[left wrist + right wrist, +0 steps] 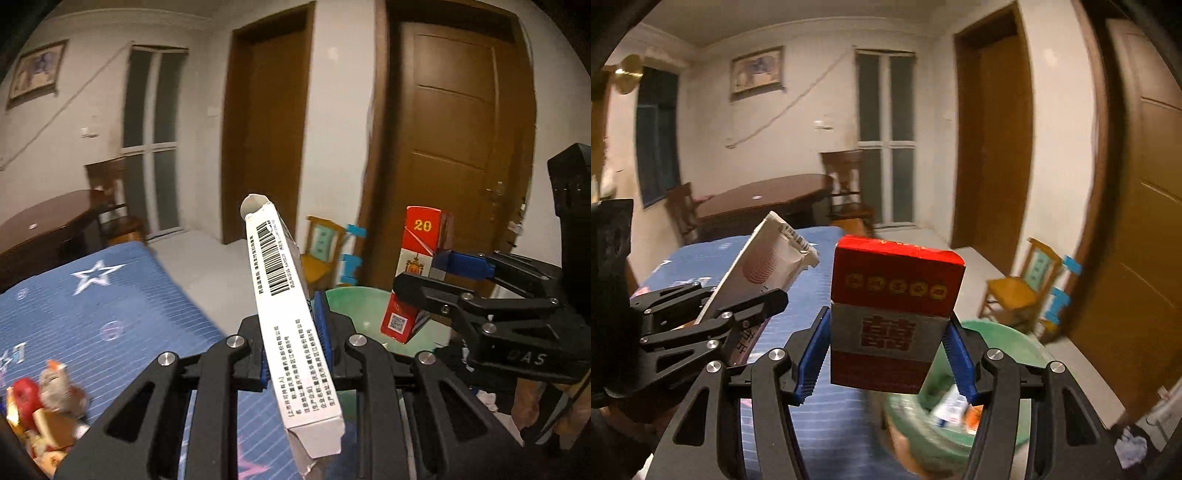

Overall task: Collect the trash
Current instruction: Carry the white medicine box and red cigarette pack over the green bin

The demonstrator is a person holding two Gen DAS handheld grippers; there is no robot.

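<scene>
Left gripper (pixel 295 354) clamps a long white box (pixel 291 314), centre of the left view, tilted up toward upper left. Right gripper (pixel 886 350) clamps a red pack (pixel 894 317) upright, centre of the right view. Both sit above the blue-sheeted bed (pixel 110 295). Green basin (pixel 1008 343) lies lower right with trash inside. Small wooden chair (pixel 1019 288) stands behind it.
</scene>
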